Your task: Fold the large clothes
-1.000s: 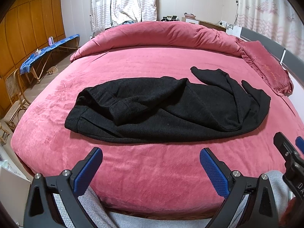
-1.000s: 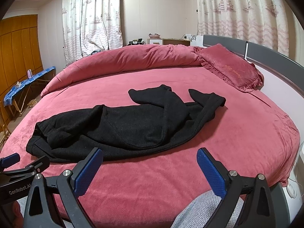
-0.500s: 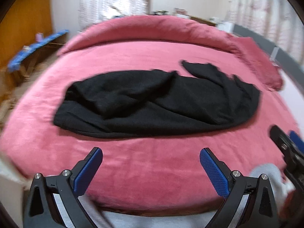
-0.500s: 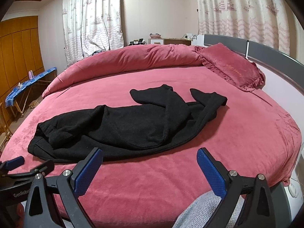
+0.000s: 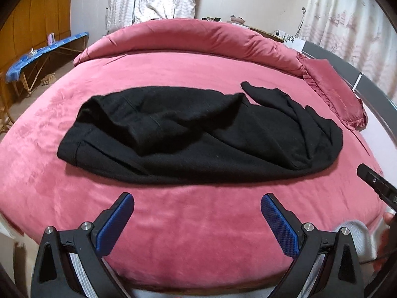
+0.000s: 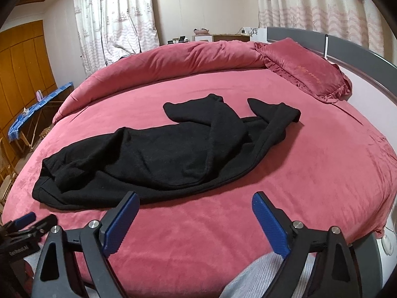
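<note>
Jaws of both grippers spread wide, nothing between them — the right gripper (image 6: 194, 202) has just been closing a little, still empty. Left gripper (image 5: 197, 204) hangs over the near edge of the bed, blue pads (image 5: 115, 223) apart; right one sits at the same edge, further right, w/ the garment's near hem just past its left pad.

Bed (image 5: 173, 236) — round, pink velvety cover, fills most of both views. Rolled duvet (image 5: 188, 37) in the same pink curves along the far side; grey headboard (image 6: 347, 47) at right. Patterned curtains (image 6: 114, 17) behind, wood-panel wall (image 6: 22, 62) at left.

Black garment (image 5: 198, 136) lies crumpled across the middle of the bed, lengthwise left to right: hem end at left, sleeves (image 6: 275, 116) bunched and twisted at right. Not folded yet, not touched by either gripper.

Pillow (image 6: 307, 72), frilled, pink, by the headboard, apart from the garment. Ironing board (image 5: 42, 52) w/ blue cover stands off the bed at far left.
</note>
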